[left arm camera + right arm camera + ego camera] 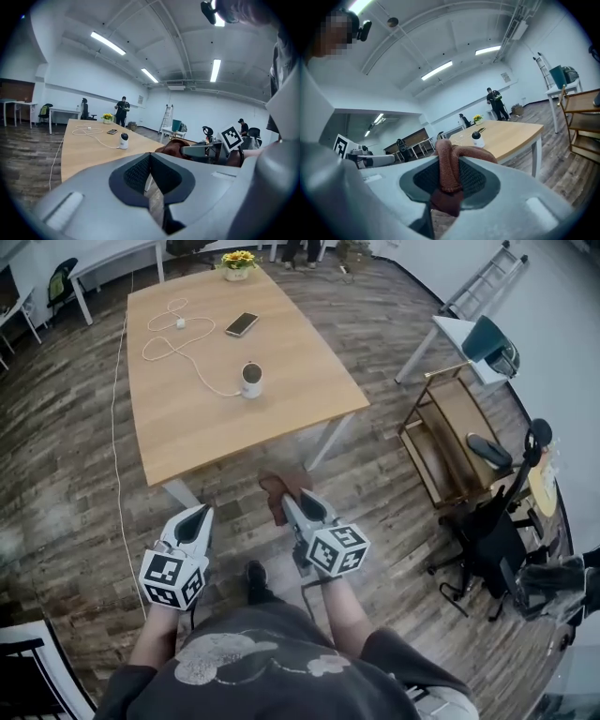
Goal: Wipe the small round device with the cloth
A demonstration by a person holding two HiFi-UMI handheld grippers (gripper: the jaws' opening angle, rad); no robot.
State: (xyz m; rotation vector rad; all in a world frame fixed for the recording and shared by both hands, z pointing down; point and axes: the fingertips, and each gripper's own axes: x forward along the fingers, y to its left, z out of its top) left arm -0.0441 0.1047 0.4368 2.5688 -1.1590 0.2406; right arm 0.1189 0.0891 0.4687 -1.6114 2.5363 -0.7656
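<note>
The small round device (251, 379), white with a dark top, stands on the wooden table (300, 362), also seen as the device (123, 140) and the device (476, 138). A brown cloth (279, 488) hangs in my right gripper (288, 500), held off the table's near edge, over the floor. In the right gripper view the cloth (449, 164) is folded between the jaws of the right gripper (450, 180), which are shut on it. My left gripper (201, 513) is beside it, lower left, shut with nothing in it. Its jaws meet in the left gripper (150, 158) view.
A white cable (178, 345) runs from the device across the table, near a phone (242, 324) and a flower pot (238, 264). A wooden rack (450, 442) and an office chair (492, 535) stand to the right. People (123, 110) stand far off.
</note>
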